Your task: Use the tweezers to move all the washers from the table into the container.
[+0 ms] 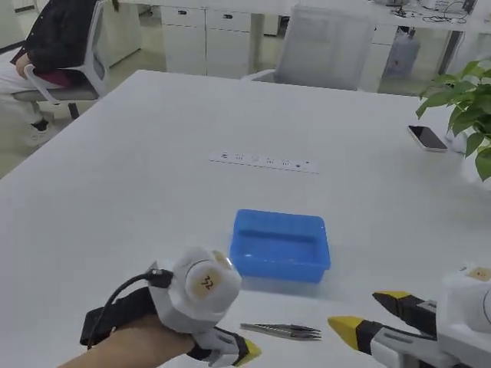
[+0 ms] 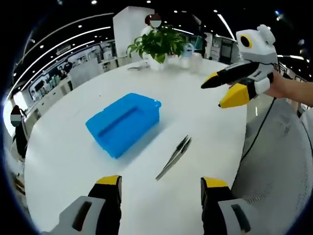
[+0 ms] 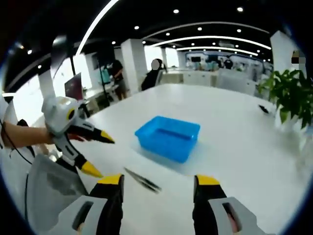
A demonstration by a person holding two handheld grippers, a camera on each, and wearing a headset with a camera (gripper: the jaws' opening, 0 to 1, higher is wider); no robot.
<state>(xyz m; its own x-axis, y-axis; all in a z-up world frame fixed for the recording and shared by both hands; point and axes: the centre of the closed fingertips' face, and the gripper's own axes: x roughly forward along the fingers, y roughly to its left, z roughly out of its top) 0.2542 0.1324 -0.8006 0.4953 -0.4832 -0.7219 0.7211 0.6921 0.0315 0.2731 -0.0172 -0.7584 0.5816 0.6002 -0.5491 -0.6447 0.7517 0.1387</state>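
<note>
Slim metal tweezers (image 1: 280, 330) lie flat on the white table (image 1: 138, 192), just in front of the blue plastic container (image 1: 280, 244). My left gripper (image 1: 244, 354) hovers open at the near edge, left of the tweezers, with nothing between its yellow tips. My right gripper (image 1: 367, 310) is open and empty too, to the right of the tweezers. In the left gripper view the tweezers (image 2: 173, 157) lie ahead of the jaws, the container (image 2: 124, 123) beyond on the left, the right gripper (image 2: 226, 90) above. The right gripper view has the tweezers (image 3: 142, 180) near its left jaw and the container (image 3: 168, 137) beyond.
A white power strip (image 1: 265, 162) is set into the table behind the container. A phone (image 1: 427, 138) and a potted plant (image 1: 464, 107) sit at the far right. Office chairs (image 1: 326, 46) stand along the far edge, and a person (image 1: 54, 38) sits at the back left.
</note>
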